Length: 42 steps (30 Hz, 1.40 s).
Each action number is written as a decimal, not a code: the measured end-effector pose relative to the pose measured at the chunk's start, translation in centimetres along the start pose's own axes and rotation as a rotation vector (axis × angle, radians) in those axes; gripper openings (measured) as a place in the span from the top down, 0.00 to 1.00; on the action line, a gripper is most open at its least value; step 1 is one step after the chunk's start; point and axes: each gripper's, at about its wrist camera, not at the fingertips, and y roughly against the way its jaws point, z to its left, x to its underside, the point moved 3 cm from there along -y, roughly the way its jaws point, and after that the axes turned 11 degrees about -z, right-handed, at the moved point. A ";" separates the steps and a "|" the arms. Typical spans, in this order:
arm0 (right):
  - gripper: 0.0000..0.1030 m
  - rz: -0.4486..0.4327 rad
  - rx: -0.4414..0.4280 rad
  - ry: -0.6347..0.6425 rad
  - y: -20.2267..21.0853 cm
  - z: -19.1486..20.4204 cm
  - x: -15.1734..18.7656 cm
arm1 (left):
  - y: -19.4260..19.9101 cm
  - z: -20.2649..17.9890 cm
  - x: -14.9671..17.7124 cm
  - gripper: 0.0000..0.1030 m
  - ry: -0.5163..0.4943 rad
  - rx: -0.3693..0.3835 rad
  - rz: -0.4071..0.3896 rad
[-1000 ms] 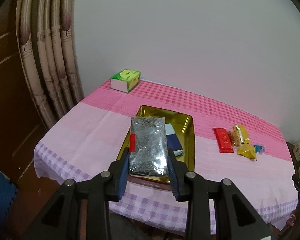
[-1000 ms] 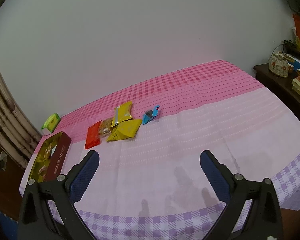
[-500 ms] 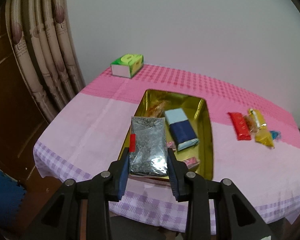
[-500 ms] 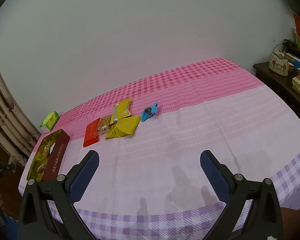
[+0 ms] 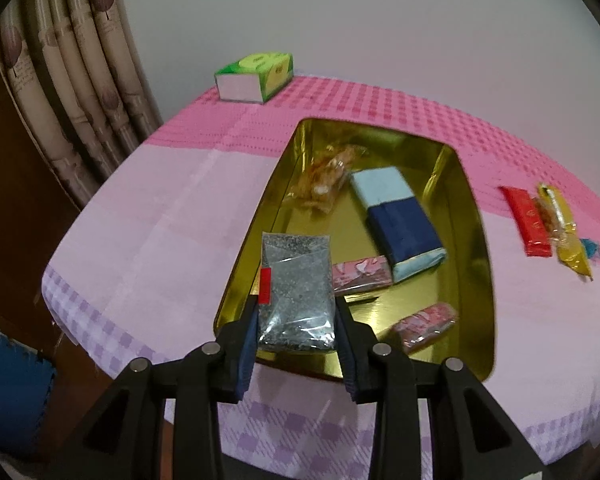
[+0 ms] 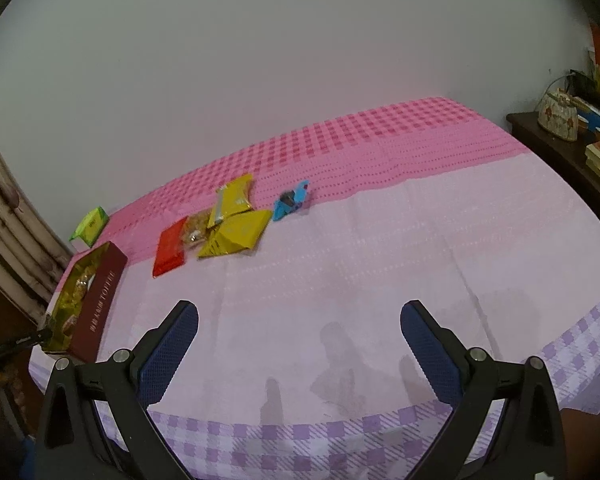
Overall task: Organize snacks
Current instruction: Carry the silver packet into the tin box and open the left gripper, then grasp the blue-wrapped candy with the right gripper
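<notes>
While pinching a clear grey packet (image 5: 296, 292), left gripper (image 5: 297, 344) above gold tin (image 5: 470, 240), right gripper (image 6: 299, 344) spread.

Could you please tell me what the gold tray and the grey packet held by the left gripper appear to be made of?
The gold rectangular tray looks like polished metal, probably tin: its walls mirror the snacks inside. The grey speckled packet, pinched in the left gripper, appears to be thin clear plastic film: it is glossy and creased, with dark grains showing through.

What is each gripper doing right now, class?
Left gripper: closed on a clear packet of dark bits.
Right gripper: open, holding nothing.
</notes>
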 end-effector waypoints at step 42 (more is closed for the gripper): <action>0.02 0.095 0.001 0.306 -7.2 4.9 2.4 | 10.7 1.7 -0.1 0.39 0.117 0.181 -0.285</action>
